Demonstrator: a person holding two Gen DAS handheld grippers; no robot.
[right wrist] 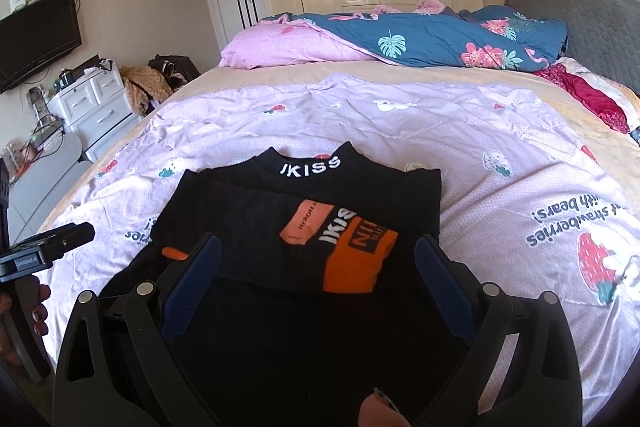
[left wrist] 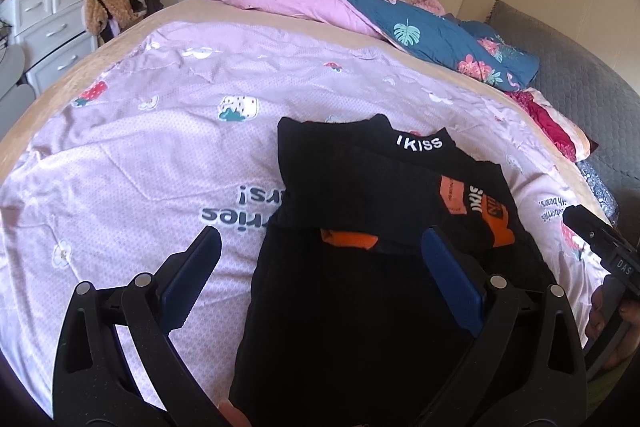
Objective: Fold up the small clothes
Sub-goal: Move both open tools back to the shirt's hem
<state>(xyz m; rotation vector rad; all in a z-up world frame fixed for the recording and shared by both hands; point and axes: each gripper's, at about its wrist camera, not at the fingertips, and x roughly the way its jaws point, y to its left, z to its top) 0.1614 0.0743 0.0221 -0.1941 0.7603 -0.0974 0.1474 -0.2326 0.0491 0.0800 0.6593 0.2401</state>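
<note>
left wrist view: we hold the left tongs [left wrist: 320,251] released, the two blue rubber fingers [left wrist: 452,283] wide apart and nothing between them. the black top [left wrist: 352,187] lies on the pink quilt [left wrist: 120,155], just under and ahead of our tongs, its left edge running between the fingers. we judge it is spread flat so the folds stay straight. the cloth looks soft and matt, with white letters at the collar and an orange patch. far to the right of these tongs we see the body of the other tool [left wrist: 600,247].

right wrist view: the right tongs [right wrist: 316,255] are released too, fingers apart above the top [right wrist: 240,215]. a sleeve seems folded over the chest, ahead of the tongs; the lower part lies under them, so we think the bottom fold is not yet done. the quilt [right wrist: 500,155] is thin, wrinkled, printed with strawberries.
</note>
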